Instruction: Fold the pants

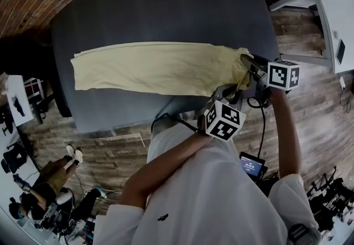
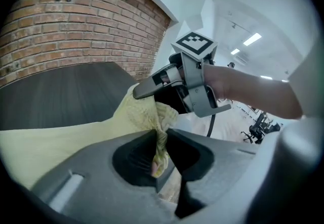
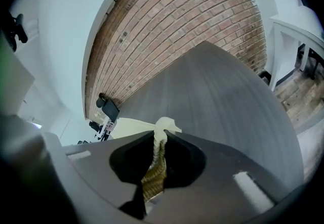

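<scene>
Yellow pants (image 1: 155, 67) lie flat on the bench (image 1: 166, 6); left gripper (image 2: 160, 142) and right gripper (image 3: 159, 142) fingers (image 2: 190, 149) clamp their end at the right edge.

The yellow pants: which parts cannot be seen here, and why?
- Head view: the gripped end of the pants is bunched, partly behind the left gripper and the right gripper.
- Right gripper view: nearly all the cloth lies behind that gripper's own body.
- Left gripper view: the far end runs past the left edge.
- Every view: the underside, against the table.
</scene>
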Demonstrator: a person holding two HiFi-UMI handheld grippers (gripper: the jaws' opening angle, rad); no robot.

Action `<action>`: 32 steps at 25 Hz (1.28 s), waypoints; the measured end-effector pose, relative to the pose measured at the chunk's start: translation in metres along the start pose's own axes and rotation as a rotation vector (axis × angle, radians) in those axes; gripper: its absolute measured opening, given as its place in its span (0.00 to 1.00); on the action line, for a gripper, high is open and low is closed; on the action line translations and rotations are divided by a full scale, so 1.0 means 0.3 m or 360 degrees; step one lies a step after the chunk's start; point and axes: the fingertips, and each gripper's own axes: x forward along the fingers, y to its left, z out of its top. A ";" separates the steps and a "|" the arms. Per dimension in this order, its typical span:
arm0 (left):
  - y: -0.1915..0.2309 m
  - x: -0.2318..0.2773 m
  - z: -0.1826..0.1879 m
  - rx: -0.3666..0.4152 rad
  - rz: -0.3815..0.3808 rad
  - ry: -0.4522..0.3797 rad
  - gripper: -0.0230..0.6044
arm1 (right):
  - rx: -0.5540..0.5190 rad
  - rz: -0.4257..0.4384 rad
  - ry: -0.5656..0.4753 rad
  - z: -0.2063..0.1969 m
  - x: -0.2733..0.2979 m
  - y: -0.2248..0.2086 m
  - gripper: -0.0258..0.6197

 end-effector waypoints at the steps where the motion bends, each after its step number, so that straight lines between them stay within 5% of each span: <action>1: 0.021 -0.021 0.006 -0.0018 0.0016 -0.0019 0.13 | -0.0008 0.0020 0.0006 0.008 0.016 0.025 0.09; 15: 0.317 -0.324 -0.022 -0.0241 0.0212 -0.0212 0.14 | -0.0304 0.0155 0.0082 0.095 0.274 0.425 0.09; 24: 0.543 -0.456 -0.225 -0.0464 0.0362 -0.0158 0.14 | -0.0487 0.0154 0.0294 -0.022 0.569 0.607 0.09; 32: 0.689 -0.484 -0.412 -0.0744 0.0420 -0.0065 0.14 | -0.0454 0.0143 0.0521 -0.168 0.754 0.635 0.17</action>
